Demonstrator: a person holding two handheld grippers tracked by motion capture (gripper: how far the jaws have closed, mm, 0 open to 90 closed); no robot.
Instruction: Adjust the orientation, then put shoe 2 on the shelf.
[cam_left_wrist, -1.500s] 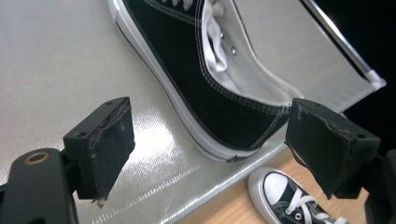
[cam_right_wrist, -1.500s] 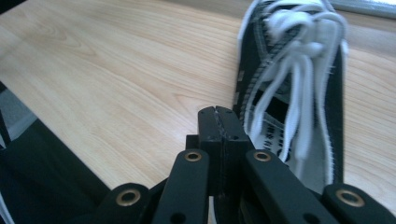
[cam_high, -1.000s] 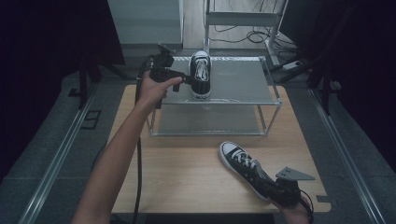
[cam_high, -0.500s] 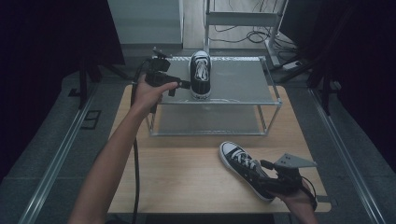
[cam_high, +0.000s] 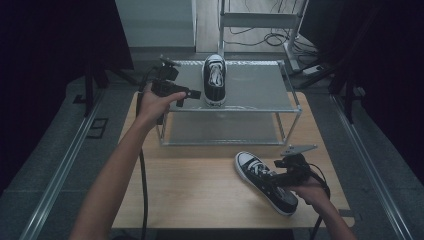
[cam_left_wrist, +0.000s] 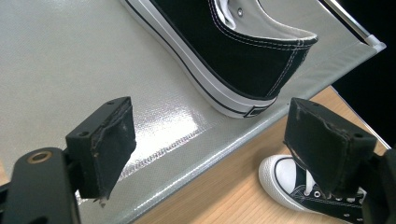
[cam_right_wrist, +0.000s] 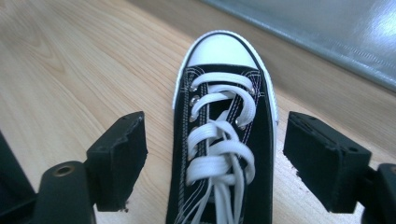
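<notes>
One black-and-white sneaker (cam_high: 214, 80) stands on the top shelf of a metal rack (cam_high: 255, 86), toe pointing away from me. My left gripper (cam_high: 194, 94) hovers just left of its heel, open. In the left gripper view the heel (cam_left_wrist: 243, 60) lies beyond the pads (cam_left_wrist: 109, 140), with nothing between them. The matching sneaker (cam_high: 265, 182) lies on the wooden table (cam_high: 190, 185) at the front right. My right gripper (cam_high: 272, 179) is over its laces. Its jaws have just been opening and stand either side of the sneaker (cam_right_wrist: 224, 154) without touching it.
The rack has a grey lower shelf (cam_high: 225, 129) and sits at the back of the table. Its front edge (cam_left_wrist: 219, 140) runs under my left gripper. Dark floor rails (cam_high: 65, 165) flank the table; cables and a stand (cam_high: 260, 20) lie behind it.
My right gripper opened, let go of the sneaker on the table, and moved a little up and away from me along it. The sneaker stayed put. My left hand barely moved.
</notes>
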